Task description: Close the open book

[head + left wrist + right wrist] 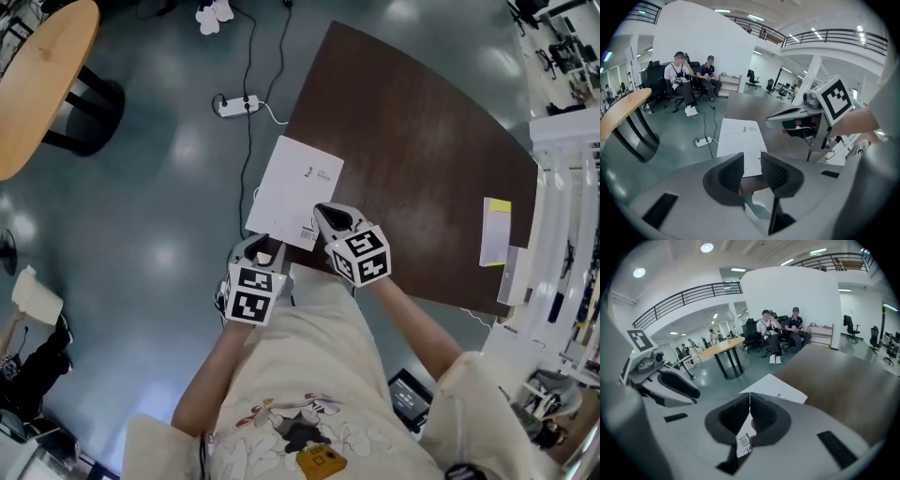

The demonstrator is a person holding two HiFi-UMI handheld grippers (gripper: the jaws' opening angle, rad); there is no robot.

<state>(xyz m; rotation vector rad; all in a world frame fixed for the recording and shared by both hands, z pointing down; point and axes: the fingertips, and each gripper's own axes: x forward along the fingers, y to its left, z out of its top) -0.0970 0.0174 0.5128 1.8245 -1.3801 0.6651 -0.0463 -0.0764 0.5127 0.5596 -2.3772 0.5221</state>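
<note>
- White, matte and thin: rectangular book (295, 187) flat on dark wood-grain table (422, 169), at its 9 o'clock edge, one long side hanging over glossy grey floor (159, 234).
- Smooth pale cover with small dark print toward the 1 o'clock corner and a barcode label at the 5 o'clock corner.
- Moulded grey plastic with ribbed black pads: right gripper (322, 212), clenched on that barcoded corner, a sheet-thin white edge pinched between the pads.
- Same build for left gripper (265, 246), at 7 o'clock of the right one, just off the book's 6 o'clock corner; jaws released, partly apart, pressing on nothing, book's near edge showing beyond the gap.
- Black-and-white square-marker cubes on both, sharp-edged and boxy.
- Slim yellow-topped booklet (495, 230) at the table's 3 o'clock edge, well apart from the book.
- White oblong power strip (238, 105) on the floor at 11 o'clock of the book, with thin dark cable.
- Round light-wood tabletop (42, 75) on a dark pedestal at 10 o'clock.
</note>
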